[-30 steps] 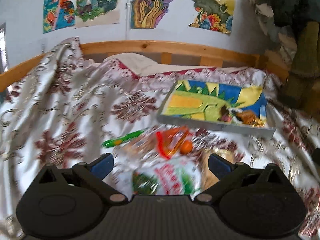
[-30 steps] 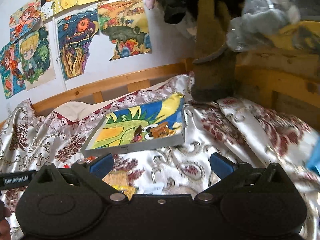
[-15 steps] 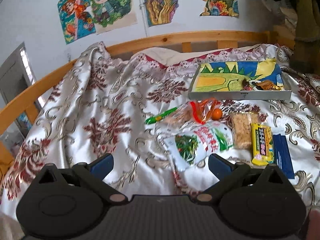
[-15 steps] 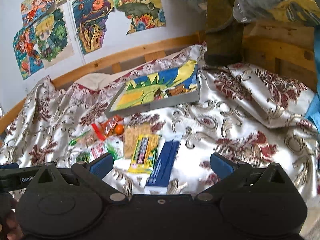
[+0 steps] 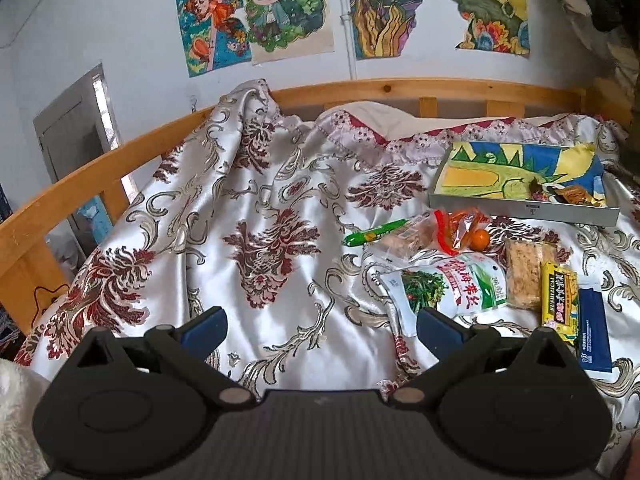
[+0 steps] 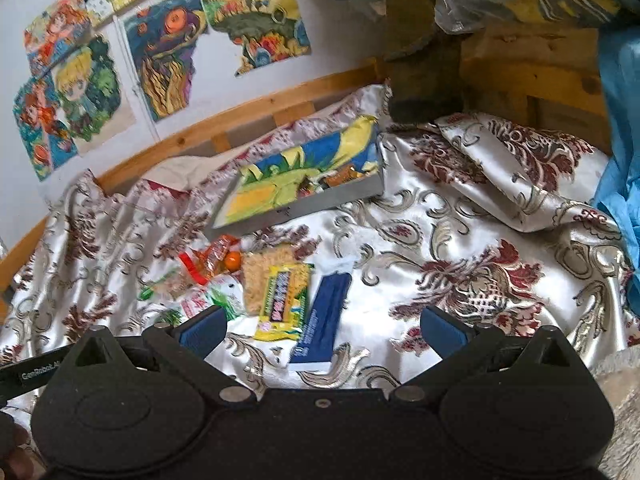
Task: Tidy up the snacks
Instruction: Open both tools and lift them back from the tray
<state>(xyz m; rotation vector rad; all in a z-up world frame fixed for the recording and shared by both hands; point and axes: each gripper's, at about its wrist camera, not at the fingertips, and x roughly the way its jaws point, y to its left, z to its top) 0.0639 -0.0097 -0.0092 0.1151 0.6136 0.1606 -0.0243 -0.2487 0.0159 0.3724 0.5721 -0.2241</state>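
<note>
Snacks lie in a loose cluster on a satin bedspread (image 5: 256, 240). A white and green pouch (image 5: 452, 288), a crumbly bar (image 5: 524, 276), a yellow packet (image 5: 558, 300) and a blue packet (image 5: 594, 332) sit side by side. Behind them are a green stick (image 5: 374, 233), an orange wrapper (image 5: 456, 228) and a small orange ball (image 5: 479, 239). A shallow box (image 5: 520, 178) lined with a colourful drawing holds a few wrapped sweets. My left gripper (image 5: 322, 326) is open above bare cloth, left of the pouch. My right gripper (image 6: 322, 326) is open over the yellow packet (image 6: 285, 300) and blue packet (image 6: 322, 320).
A wooden bed rail (image 5: 120, 152) curves round the back and left. Drawings (image 5: 288, 12) hang on the wall. Dark clothing (image 6: 420, 80) hangs over the far right corner, and blue fabric (image 6: 620, 160) lies at the right edge. The left half of the spread is bare cloth.
Both grippers have pulled back and up from the snacks, so the whole cluster and more of the bed show. The left view has swung leftward. Both stayed open.
</note>
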